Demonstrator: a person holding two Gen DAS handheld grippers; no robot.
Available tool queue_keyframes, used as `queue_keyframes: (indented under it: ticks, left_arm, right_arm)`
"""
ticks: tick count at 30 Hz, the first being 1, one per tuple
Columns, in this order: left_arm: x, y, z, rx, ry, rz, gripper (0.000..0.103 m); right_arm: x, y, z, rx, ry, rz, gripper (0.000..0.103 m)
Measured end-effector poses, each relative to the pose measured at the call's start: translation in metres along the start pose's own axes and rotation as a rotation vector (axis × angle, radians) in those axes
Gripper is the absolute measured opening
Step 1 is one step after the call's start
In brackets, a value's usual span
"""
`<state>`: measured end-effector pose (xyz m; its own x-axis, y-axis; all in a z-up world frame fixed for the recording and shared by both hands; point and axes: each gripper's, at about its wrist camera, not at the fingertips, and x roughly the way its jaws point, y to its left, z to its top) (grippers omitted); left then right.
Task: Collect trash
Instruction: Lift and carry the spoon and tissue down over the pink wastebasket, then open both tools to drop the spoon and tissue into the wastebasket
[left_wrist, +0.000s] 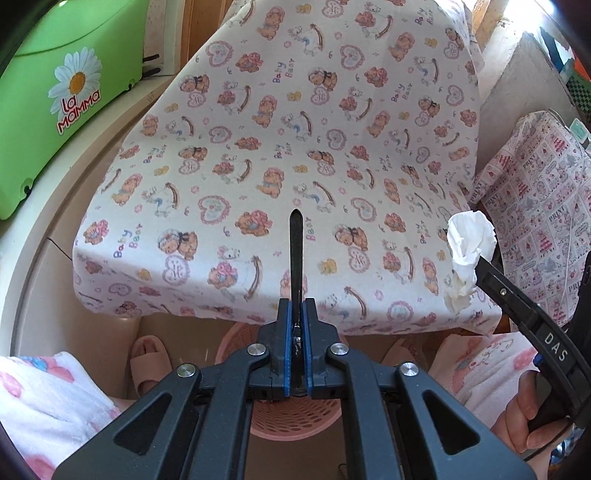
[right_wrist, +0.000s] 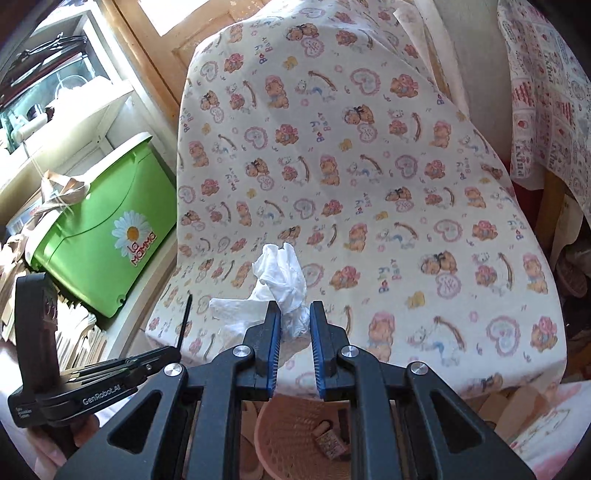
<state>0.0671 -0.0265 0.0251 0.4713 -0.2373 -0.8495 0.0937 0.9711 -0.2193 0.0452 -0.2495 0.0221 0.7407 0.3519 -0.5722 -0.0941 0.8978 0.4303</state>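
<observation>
White crumpled tissue (right_wrist: 284, 280) upright, pinched in right gripper (right_wrist: 294, 325); left gripper (left_wrist: 295, 317) pinching black stick (left_wrist: 296, 254), tip forward.

Bright daylight is filling both fisheye views.
Sun is coming from the window (right_wrist: 177, 14) at the top, glaring there; soft shadows are lying on the printed cloth (left_wrist: 280, 147); edges are bending and darkening, everything staying sharp.

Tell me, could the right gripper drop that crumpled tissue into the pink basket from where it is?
Probably yes. The right gripper holds the tissue above the table edge, and the pink basket stands open just below it, with nothing between them. It would likely need to come back a little first.
</observation>
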Motion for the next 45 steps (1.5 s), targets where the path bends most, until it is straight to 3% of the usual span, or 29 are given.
queue_keyframes:
  ticks: [13, 22, 28, 31, 41, 45]
  left_arm:
    - [0.022, 0.007, -0.043, -0.035, 0.132, -0.023, 0.005]
    - [0.052, 0.022, -0.074, -0.063, 0.256, -0.015, 0.005]
    - [0.088, 0.037, -0.088, -0.133, 0.343, 0.006, 0.005]
    - [0.106, 0.040, -0.092, -0.131, 0.381, 0.057, 0.005]
    - [0.165, 0.043, -0.097, -0.070, 0.450, 0.155, 0.005]
    - [0.189, 0.055, -0.098, -0.095, 0.495, 0.130, 0.006]
  right_arm:
    - [-0.015, 0.008, -0.061, 0.014, 0.088, 0.026, 0.017]
    - [0.015, 0.005, -0.089, -0.005, 0.240, -0.054, 0.017]
    - [0.053, -0.009, -0.108, 0.057, 0.371, -0.117, 0.017]
    - [0.078, -0.017, -0.117, 0.087, 0.447, -0.147, 0.017]
    - [0.142, -0.057, -0.160, 0.213, 0.575, -0.288, 0.017]
    - [0.162, -0.072, -0.171, 0.255, 0.596, -0.291, 0.017]
